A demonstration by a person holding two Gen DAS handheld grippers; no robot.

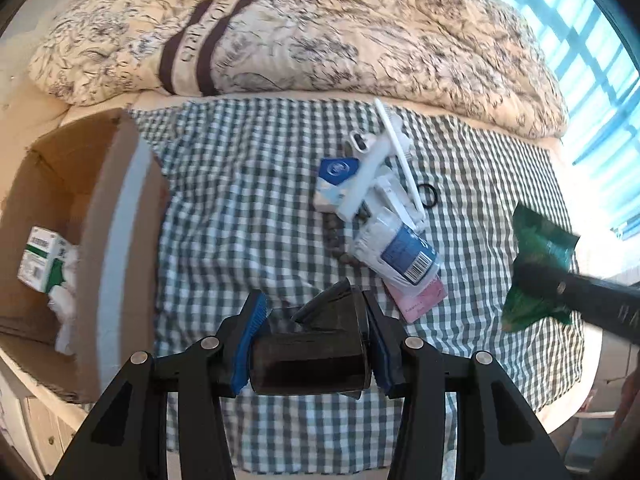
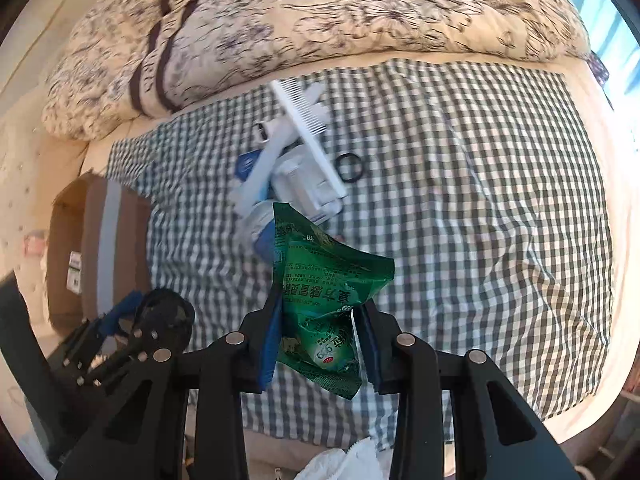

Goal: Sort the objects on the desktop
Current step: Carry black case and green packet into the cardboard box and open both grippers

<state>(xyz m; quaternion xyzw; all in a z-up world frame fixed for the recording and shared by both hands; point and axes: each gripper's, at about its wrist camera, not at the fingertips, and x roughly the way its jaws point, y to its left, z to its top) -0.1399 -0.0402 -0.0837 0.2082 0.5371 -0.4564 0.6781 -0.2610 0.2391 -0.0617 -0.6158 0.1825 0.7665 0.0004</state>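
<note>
My left gripper (image 1: 310,312) is shut on a black plastic object (image 1: 312,348) and holds it above the checked cloth (image 1: 240,200). My right gripper (image 2: 320,316) is shut on a green medicine packet (image 2: 324,280), held above the cloth; the packet also shows at the right of the left wrist view (image 1: 538,264). A pile lies mid-cloth: a white comb (image 1: 398,148), a blue and white box (image 1: 334,178), a white pouch with a barcode (image 1: 400,252), a pink card (image 1: 420,300) and a black ring (image 1: 427,196). The left gripper with the black object shows in the right wrist view (image 2: 160,320).
An open cardboard box (image 1: 60,200) stands at the left, holding a green and white carton (image 1: 42,258) and white tissue. A floral quilt (image 1: 320,28) lies behind the cloth. A window (image 1: 600,60) is at the right. White tissue (image 2: 344,460) lies below the right gripper.
</note>
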